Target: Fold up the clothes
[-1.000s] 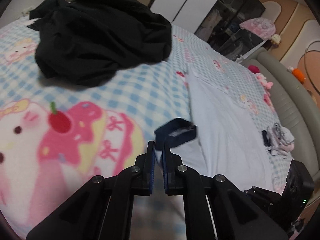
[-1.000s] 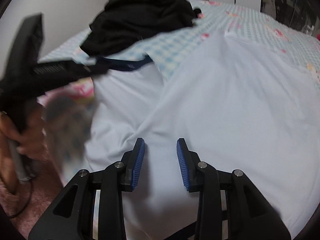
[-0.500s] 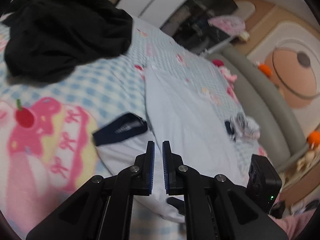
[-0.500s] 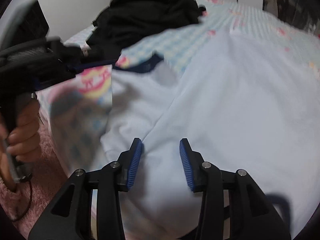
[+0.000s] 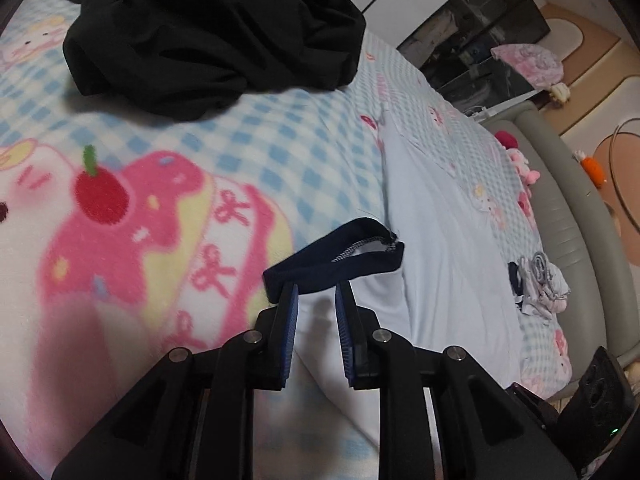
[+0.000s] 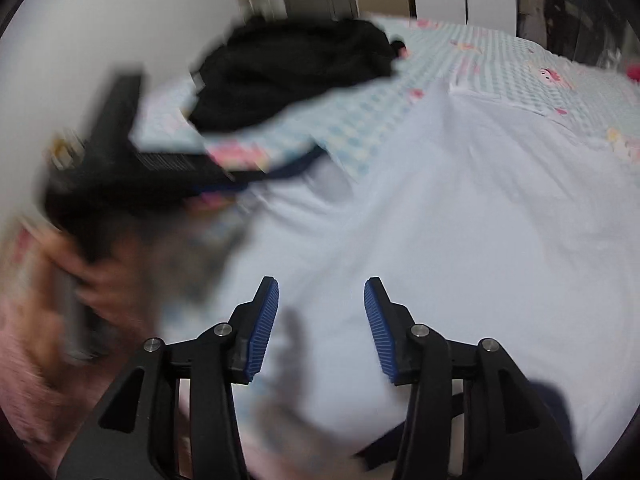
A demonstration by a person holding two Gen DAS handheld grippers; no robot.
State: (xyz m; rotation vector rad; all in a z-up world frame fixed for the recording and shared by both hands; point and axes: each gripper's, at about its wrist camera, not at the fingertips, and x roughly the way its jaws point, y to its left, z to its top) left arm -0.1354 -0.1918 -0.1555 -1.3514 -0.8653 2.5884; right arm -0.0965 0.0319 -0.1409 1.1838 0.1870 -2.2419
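Right gripper (image 6: 320, 320) over pale shirt (image 6: 460, 220), jaws apart, nothing between pads. Shirt spread across checked blanket (image 6: 480, 64). Dark collar (image 6: 296, 166) at shirt's far-left end. Left gripper (image 6: 224, 184), blurred, reaches in near collar; whether it grips, cannot tell. Hand (image 6: 96, 280) holds its handle at left. Black garment (image 6: 296, 80) heaped beyond collar.

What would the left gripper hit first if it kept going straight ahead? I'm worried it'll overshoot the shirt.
Probably the dark navy ribbed cuff of the pale blue shirt, lying just beyond the open left gripper. Past it comes the checked cartoon-print blanket. Depth is uncertain.
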